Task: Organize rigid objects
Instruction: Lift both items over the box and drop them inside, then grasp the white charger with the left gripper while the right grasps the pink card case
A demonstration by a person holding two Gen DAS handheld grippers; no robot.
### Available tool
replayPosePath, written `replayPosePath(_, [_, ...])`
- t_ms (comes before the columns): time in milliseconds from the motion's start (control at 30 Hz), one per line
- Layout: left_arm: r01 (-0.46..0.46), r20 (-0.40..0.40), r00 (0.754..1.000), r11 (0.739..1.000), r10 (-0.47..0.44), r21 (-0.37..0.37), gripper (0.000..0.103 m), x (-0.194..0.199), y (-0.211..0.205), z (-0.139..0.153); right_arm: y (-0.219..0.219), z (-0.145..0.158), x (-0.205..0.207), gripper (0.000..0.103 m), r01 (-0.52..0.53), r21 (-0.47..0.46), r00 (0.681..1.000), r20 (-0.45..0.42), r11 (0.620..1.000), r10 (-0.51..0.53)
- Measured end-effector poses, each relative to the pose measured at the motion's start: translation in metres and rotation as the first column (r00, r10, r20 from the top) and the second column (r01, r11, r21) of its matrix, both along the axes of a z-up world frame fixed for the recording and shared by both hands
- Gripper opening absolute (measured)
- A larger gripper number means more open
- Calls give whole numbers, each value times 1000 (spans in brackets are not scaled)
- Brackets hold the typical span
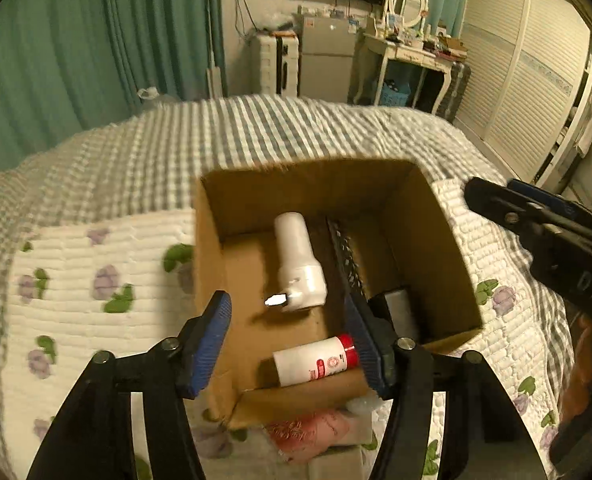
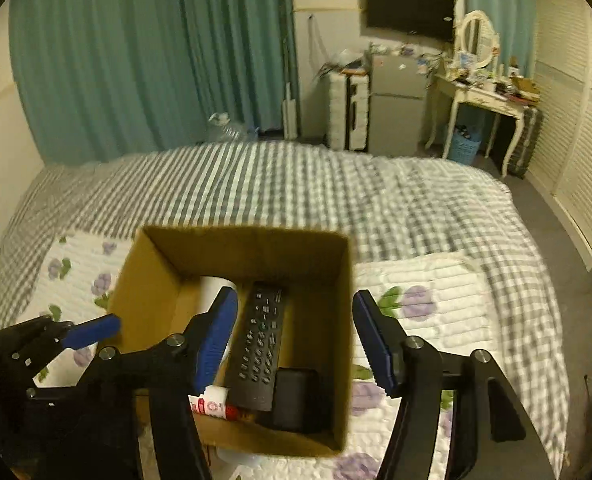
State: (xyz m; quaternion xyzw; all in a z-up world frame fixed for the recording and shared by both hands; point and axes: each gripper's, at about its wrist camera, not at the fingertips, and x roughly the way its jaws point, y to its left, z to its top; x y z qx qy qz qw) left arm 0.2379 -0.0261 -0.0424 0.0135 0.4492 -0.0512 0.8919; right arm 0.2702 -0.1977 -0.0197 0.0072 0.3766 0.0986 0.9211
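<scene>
Hovering over cardboard box (image 2: 144,280): both hand-held grippers, left (image 1: 288,336) and right (image 2: 296,332), wide and empty. Advised: spare remote (image 2: 260,340); seek unboxed items.

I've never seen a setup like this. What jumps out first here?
An open brown cardboard box sits on the checked and flowered bed quilt, holding a black remote control, a white plastic bottle and a red-capped white tube. Above it hover the blue-padded left gripper and right gripper, both open and empty.
</scene>
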Motion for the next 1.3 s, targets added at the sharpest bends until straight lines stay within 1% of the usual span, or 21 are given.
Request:
replayPosePath(33, [-1,12,1000,1000,1,1,62,-5,1,8,-6,11,-7,64,13,-5,1000,9,1000,-13])
replayPosePath(67, [-6,27,1000,1000,6,3,64,-12,1,19,-10,18,-14,71,23,-11,1000,22,1000,-23])
replayPosePath(133, [-16,59,998,1000,15,7,66,-25,3,39,-20,38,-32,78,41,-19,998,53,999,-40])
replayPosePath(267, [-20,139,990,999,16,31,67,-59,1,79,-34,72,-69,89,56,-22,994,94,998,-54])
replayPosePath(433, [-31,216,976,998,19,55,69,-99,-6,115,-42,107,-117,93,50,-40,989,143,998,-43])
replayPosePath(567, [-37,238,971,998,23,52,69,-124,-5,126,-44,122,-148,94,43,-44,985,166,998,-35])
replayPosePath(667, [-40,249,968,997,22,68,69,-140,-6,126,-43,123,-168,95,37,-51,985,173,998,-27])
replayPosePath(800, [-38,268,963,997,20,63,69,-159,-5,117,-44,114,-189,95,38,-44,986,166,998,-30])
replayPosePath(900, [-53,242,969,998,41,44,69,-165,-2,101,-45,100,-198,95,37,-39,987,155,999,-31])
replayPosePath(967, [-66,224,973,997,55,42,69,-167,-2,87,-44,86,-201,98,34,-49,989,144,998,-27])
replayPosePath(1100, [-84,162,984,996,78,34,69,-165,-2,50,-40,52,-201,99,23,-75,995,99,997,-15])
replayPosePath(1267, [-98,70,993,995,95,29,69,-158,-6,-5,-37,8,-190,99,17,-96,999,32,995,-14])
replayPosePath(1300, [-96,52,994,995,94,33,69,-156,-8,-17,-37,-5,-186,99,15,-96,1000,11,995,-14])
